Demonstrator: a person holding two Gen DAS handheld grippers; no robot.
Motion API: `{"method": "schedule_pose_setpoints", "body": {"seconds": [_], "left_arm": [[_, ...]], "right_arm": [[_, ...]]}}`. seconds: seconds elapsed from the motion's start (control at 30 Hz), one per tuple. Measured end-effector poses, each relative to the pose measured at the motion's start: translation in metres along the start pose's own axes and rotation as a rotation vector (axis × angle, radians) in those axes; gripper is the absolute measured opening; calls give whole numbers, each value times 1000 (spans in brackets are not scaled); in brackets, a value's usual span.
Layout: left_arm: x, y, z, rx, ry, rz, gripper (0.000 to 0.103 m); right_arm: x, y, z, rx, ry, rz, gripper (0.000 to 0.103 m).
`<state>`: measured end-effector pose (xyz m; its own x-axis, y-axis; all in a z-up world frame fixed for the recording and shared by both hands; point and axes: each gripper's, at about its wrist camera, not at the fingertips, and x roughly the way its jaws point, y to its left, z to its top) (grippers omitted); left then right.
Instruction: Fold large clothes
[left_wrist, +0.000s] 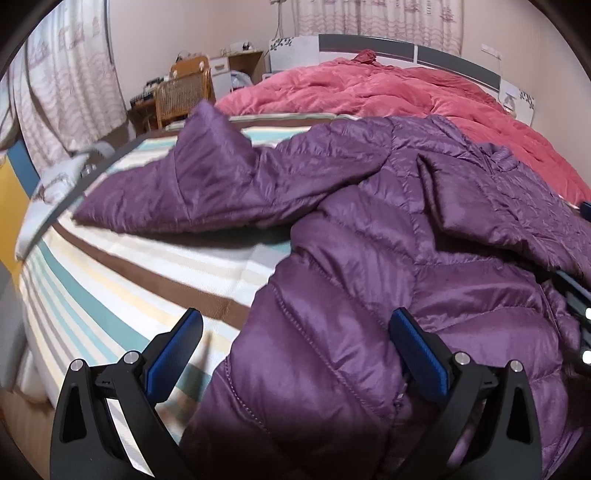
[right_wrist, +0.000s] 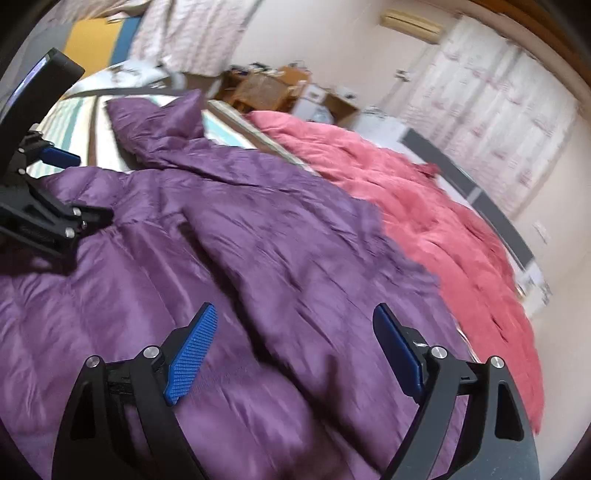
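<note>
Purple jacket (left_wrist: 369, 229) lies spread beneath both grippers' parted fingers (right_wrist: 192, 347).

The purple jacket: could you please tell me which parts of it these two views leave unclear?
- Jacket hem: left wrist view, cut off by the bottom edge and the left gripper.
- Quilting: right wrist view, motion-blurred.
- Its right side: left wrist view, cut off by the frame edge.

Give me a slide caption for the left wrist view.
Open left hand-held gripper over a purple puffer jacket spread on a striped bed sheet.
</note>
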<state>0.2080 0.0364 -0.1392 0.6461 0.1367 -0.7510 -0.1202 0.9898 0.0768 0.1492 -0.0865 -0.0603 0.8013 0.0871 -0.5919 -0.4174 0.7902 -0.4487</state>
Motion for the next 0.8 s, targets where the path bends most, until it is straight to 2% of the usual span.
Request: {"method": "schedule_pose_setpoints", "body": {"seconds": [0.1,0.17,0.33,0.43,0.6,0.73,0.8], "left_arm": [[-19,-11,11,1,-58,-27,101],[-32,-22,24,1,-103,-59,101],[-44,-65,53,84,-184,-96,101],[-34,-96,68,139,-194,-99,101],[1,-133,85,197,-133,-98,101],[27,-137,81,203,-56,-72,101],[39,-131,75,180,-18,-85,101]], "right_arm": [[-16,-23,-21,142,28,-66,82],[-25,-58,-39,346,58,-112,65],[-34,-137,-91,793,144,-277,40],[-25,-165,-117,948,193,-297,29],[10,-171,-119,948,269,-244,25],[34,-159,-121,934,315,-203,25],[40,-150,-121,886,323,-231,25]]}}
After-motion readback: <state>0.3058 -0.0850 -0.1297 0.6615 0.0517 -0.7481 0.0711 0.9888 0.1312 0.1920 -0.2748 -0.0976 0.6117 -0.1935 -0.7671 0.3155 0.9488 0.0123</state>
